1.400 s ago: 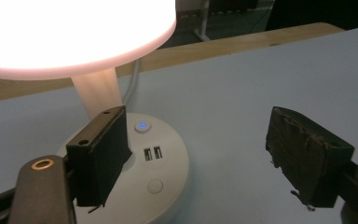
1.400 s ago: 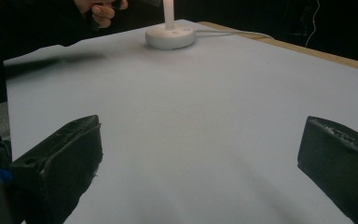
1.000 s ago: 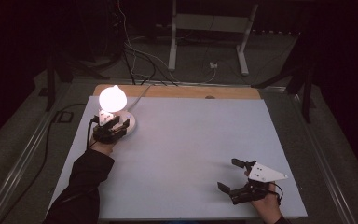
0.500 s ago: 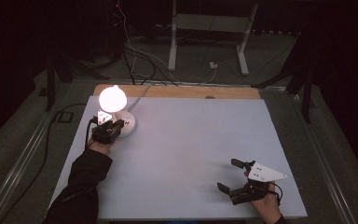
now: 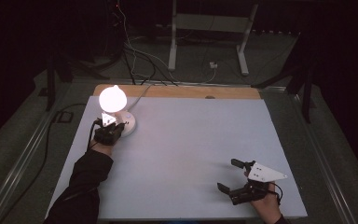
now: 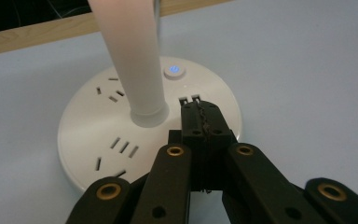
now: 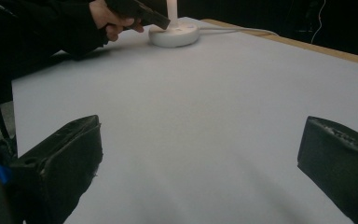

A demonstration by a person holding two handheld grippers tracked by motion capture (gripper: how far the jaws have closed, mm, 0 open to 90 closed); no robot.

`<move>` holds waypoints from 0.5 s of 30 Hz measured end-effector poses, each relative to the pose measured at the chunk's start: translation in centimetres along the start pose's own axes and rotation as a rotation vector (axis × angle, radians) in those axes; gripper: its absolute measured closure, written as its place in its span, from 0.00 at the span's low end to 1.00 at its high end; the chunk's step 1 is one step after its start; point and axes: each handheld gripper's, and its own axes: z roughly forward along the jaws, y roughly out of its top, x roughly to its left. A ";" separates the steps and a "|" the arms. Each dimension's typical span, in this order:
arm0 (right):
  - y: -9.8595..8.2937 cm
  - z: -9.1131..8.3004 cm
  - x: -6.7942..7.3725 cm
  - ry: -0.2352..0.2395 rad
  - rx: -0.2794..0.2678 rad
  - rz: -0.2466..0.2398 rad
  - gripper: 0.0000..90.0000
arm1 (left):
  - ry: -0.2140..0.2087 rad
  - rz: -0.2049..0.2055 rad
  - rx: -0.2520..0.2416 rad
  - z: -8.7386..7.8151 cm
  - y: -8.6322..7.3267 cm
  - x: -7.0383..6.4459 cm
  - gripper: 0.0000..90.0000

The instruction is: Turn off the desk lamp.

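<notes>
While the lit bulb [image 5: 112, 98] glows as before, nothing has shifted. One lamp base [image 6: 98, 135] stands at the tabletop's [image 5: 191, 140] far left corner. Left gripper [image 6: 200, 122] rests on it, fingers together beside the blue button [image 6: 173, 71]. Right gripper [image 5: 233, 176] sits near right, fingers apart.

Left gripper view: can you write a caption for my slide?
Shut left gripper resting over the white lamp base, near its glowing blue button.
</notes>
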 end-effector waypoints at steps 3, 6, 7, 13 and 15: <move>0.0 0.0 0.0 -0.001 0.003 -0.001 0.00 | 0.014 0.010 0.005 0.0 -0.1 -0.1 1.00; 0.0 0.0 0.0 -0.001 0.001 -0.002 0.00 | 0.015 0.013 0.001 0.0 -0.1 -0.1 1.00; 0.0 0.0 0.0 -0.001 0.001 -0.001 0.00 | 0.010 0.007 0.003 0.0 -0.1 0.0 1.00; 0.0 0.0 0.0 -0.001 0.003 0.000 0.00 | 0.008 0.005 0.000 0.0 -0.2 0.0 1.00; 0.0 0.0 0.0 0.000 0.006 -0.001 0.00 | 0.009 0.009 0.001 0.0 -0.2 0.0 1.00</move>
